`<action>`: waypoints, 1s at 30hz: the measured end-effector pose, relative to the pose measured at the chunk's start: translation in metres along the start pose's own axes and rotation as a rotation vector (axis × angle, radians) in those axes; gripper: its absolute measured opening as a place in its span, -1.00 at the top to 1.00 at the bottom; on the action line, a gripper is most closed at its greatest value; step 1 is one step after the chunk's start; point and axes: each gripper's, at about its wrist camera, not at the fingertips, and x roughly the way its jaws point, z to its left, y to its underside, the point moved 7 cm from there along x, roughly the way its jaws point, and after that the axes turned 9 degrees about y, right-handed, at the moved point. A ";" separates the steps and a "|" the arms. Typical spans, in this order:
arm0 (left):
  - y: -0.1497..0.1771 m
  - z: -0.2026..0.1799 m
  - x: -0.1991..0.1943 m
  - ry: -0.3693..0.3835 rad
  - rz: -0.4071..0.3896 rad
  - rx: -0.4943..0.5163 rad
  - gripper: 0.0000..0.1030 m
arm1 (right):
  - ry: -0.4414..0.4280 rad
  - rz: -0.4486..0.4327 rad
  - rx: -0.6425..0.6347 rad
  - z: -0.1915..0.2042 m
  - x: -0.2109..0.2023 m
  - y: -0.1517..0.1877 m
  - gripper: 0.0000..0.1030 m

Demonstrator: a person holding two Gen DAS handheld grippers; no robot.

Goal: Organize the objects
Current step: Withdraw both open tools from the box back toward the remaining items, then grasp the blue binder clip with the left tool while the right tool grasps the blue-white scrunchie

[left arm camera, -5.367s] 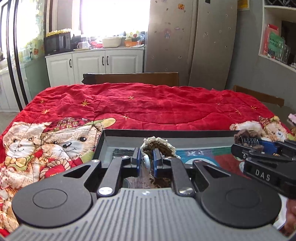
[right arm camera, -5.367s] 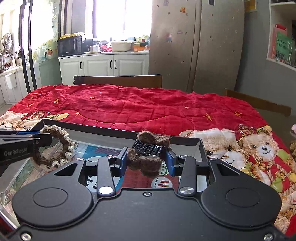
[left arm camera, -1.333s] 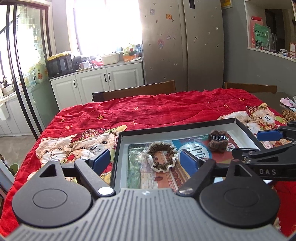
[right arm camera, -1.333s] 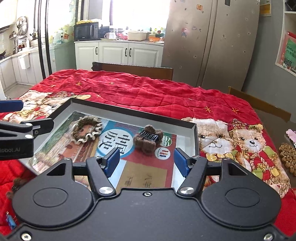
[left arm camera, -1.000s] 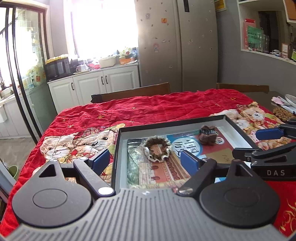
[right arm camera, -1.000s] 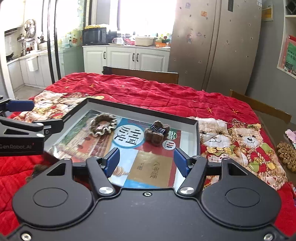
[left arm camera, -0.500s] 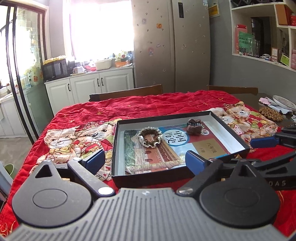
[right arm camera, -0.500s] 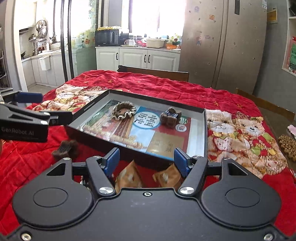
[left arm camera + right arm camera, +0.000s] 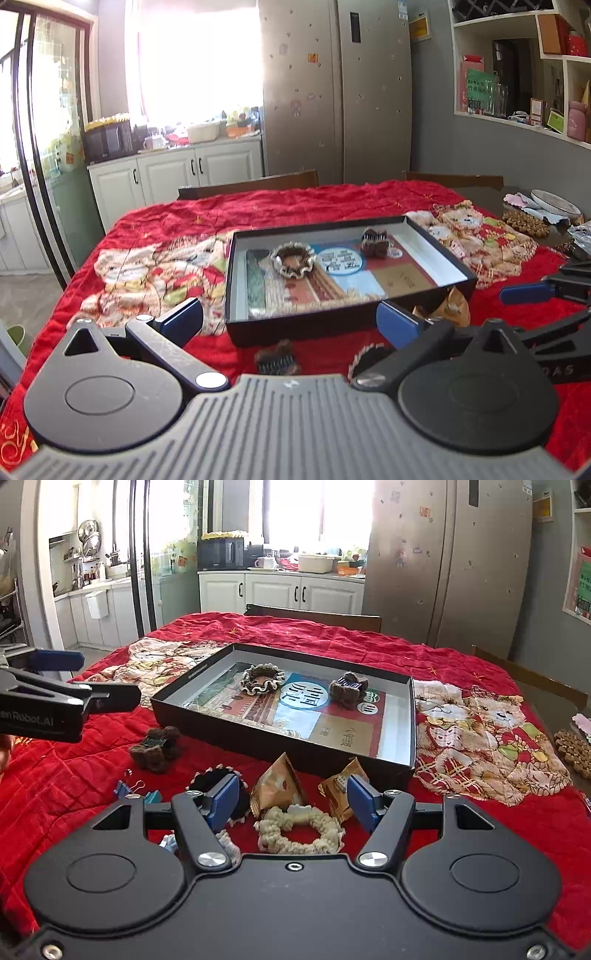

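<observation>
A black box (image 9: 332, 326) (image 9: 258, 738) lies on the red bear blanket (image 9: 295, 206). Inside it are a brown-and-white scrunchie (image 9: 293, 258) (image 9: 262, 678) and a brown fuzzy hair claw (image 9: 375, 242) (image 9: 349, 690). In front of the box lie another brown claw (image 9: 157, 747) (image 9: 277, 360), a black trimmed scrunchie (image 9: 210, 779), a cream scrunchie (image 9: 299, 832) and two snack packets (image 9: 279, 786). My left gripper (image 9: 290, 319) hovers before the box, jaws opening wide, holding nothing. My right gripper (image 9: 292, 797) stands open above the cream scrunchie and packets, gripping nothing.
Blue binder clips (image 9: 129, 788) lie at the front left of the blanket. A beaded mat (image 9: 524, 223) and a plate (image 9: 554, 201) sit on the table's right end. Wooden chair backs (image 9: 251, 184) stand behind the table, with a fridge beyond.
Both grippers have drawn back from the box, which now looks smaller and farther. The left jaws have spread wider. Loose items in front of the box have come into view.
</observation>
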 end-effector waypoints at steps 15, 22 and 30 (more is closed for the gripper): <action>0.055 0.012 0.000 0.027 0.114 0.044 -1.00 | -0.080 0.017 -0.061 0.035 -0.004 0.041 0.25; 0.077 0.003 0.015 0.059 0.133 0.057 -0.83 | -0.106 0.008 0.000 0.036 0.004 0.055 0.45; 0.086 0.013 0.026 0.059 0.120 -0.006 -0.67 | -0.109 0.009 0.018 0.037 0.011 0.062 0.56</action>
